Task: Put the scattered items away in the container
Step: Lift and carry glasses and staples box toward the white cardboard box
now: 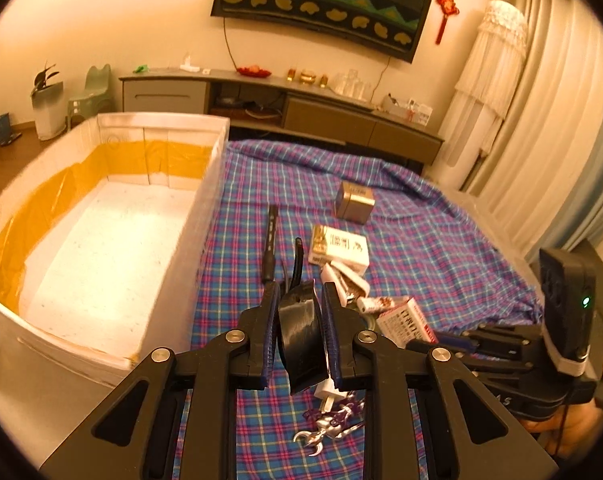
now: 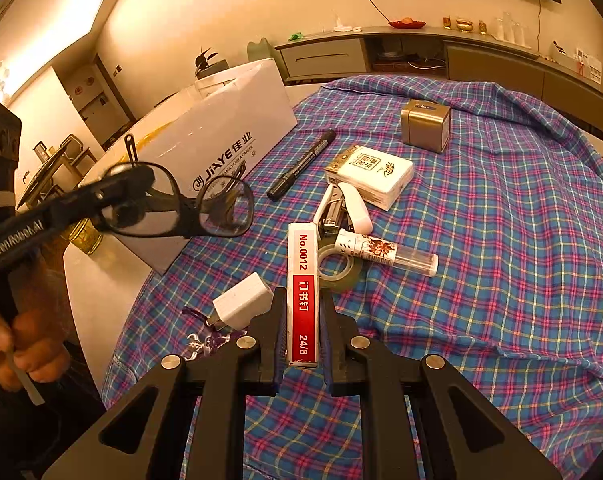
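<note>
My left gripper (image 1: pixel 299 320) has its fingers clamped on a pair of glasses (image 2: pixel 173 204), held in the air beside the white box (image 1: pixel 101 232). My right gripper (image 2: pixel 303 328) pinches a red staple box (image 2: pixel 301 296) just above the plaid cloth (image 2: pixel 481 280), near the charger (image 2: pixel 241 300) and tape roll (image 2: pixel 337 268).

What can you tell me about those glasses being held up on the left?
The glasses have a thin dark frame with clear oval lenses. The left hand-held gripper is shut on one end of them, holding them in the air near the white box, lenses roughly upright. One arm sticks up. Nothing else touches them.
</note>
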Available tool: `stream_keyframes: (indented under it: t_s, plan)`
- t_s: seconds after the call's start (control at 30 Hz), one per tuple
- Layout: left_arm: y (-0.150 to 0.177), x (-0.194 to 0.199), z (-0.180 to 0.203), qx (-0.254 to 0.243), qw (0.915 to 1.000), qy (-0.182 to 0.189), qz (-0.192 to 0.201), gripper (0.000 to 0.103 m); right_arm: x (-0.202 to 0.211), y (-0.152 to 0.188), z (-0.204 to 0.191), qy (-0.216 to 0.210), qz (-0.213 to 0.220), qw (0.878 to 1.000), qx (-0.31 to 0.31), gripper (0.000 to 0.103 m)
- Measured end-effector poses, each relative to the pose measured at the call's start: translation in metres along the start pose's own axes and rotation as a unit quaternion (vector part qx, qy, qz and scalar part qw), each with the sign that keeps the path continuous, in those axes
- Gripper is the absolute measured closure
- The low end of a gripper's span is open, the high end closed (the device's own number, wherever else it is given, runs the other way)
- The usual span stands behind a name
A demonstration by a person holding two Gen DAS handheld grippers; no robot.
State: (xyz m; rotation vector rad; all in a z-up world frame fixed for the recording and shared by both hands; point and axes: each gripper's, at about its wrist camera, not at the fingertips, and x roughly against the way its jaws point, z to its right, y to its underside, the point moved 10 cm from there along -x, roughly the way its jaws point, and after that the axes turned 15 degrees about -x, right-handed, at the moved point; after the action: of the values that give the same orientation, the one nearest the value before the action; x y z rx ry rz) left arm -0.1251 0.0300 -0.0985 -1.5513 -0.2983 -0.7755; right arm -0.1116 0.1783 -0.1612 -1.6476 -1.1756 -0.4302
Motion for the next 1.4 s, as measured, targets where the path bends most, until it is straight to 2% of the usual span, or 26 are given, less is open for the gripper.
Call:
stream_keyframes:
  t_s: [0.27,0.6,0.87,1.4]
  plan:
    - [-0.009,0.015,-0.005,0.005,0.9998,-0.003,0.018,0.083,0.004,-0.002,-0.007,-0.001,0.01,1.0,0.011,0.087]
    - [-0.023,0.035,-0.01,0.008,0.999,-0.004,0.044,0.083,0.023,-0.009,-0.028,-0.008,0.047,0.998,0.032,0.088]
    - [-0.034,0.058,-0.02,0.014,0.9979,-0.004,0.063,0.083,0.038,-0.005,-0.04,-0.015,0.064,0.998,0.017,0.088]
    - [-0.049,0.087,-0.054,0.041,0.9949,-0.006,0.092,0.083,0.063,-0.002,-0.103,-0.006,0.08,0.996,0.037,0.088]
